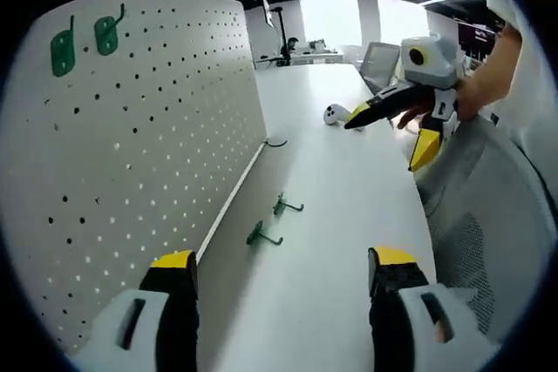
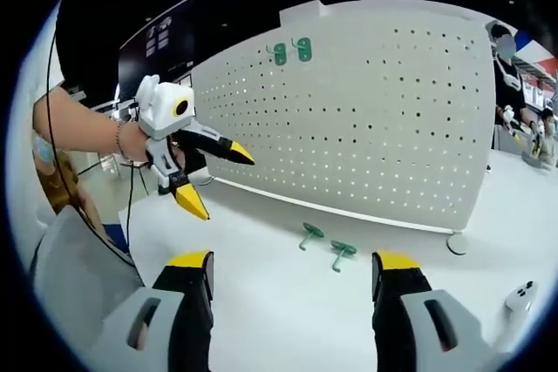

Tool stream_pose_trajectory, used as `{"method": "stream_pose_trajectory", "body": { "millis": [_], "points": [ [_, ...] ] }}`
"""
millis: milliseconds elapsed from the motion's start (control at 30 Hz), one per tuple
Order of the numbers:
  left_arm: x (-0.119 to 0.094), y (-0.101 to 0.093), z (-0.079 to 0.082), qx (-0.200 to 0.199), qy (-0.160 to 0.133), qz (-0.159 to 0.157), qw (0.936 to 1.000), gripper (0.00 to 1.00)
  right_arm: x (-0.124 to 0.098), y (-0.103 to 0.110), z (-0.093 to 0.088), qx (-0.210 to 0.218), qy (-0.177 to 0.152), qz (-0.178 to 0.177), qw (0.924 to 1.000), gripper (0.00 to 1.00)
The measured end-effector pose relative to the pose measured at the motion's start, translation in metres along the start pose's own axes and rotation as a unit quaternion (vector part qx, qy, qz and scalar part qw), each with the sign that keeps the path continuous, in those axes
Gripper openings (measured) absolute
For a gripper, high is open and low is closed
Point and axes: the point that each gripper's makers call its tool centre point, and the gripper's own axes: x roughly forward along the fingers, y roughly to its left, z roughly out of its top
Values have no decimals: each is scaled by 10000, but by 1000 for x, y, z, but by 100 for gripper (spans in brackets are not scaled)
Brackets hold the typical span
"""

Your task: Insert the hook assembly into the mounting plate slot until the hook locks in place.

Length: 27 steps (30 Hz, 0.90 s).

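The white perforated pegboard panel [image 1: 148, 128] stands upright on the white bench [image 1: 349, 215], with two green hooks already mounted [image 1: 85, 41] near its top edge. Two loose green plastic hook assemblies [image 2: 324, 243] lie on the bench just in front of the panel, untouched. The left hand-held gripper [image 2: 211, 179] and the right hand-held gripper [image 1: 394, 132] both hover with jaws spread wide, empty. The pick-up has not begun; next, one gripper should descend onto a loose hook.
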Motion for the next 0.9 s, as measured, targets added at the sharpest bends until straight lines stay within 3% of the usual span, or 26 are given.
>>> {"method": "stream_pose_trajectory", "body": {
  "millis": [233, 667, 900],
  "points": [
    [13, 4, -1, 381, 254, -200, 9988, 82, 0, -2, -1, 32, 25, -32, 10000, 72],
    [32, 10, -6, 692, 587, -531, 9945, 82, 1, -3, -5, 98, 69, -40, 9999, 73],
    [40, 12, -16, 955, 886, -790, 9883, 81, -1, -5, -4, 113, 38, -84, 9999, 73]
  ]
}}
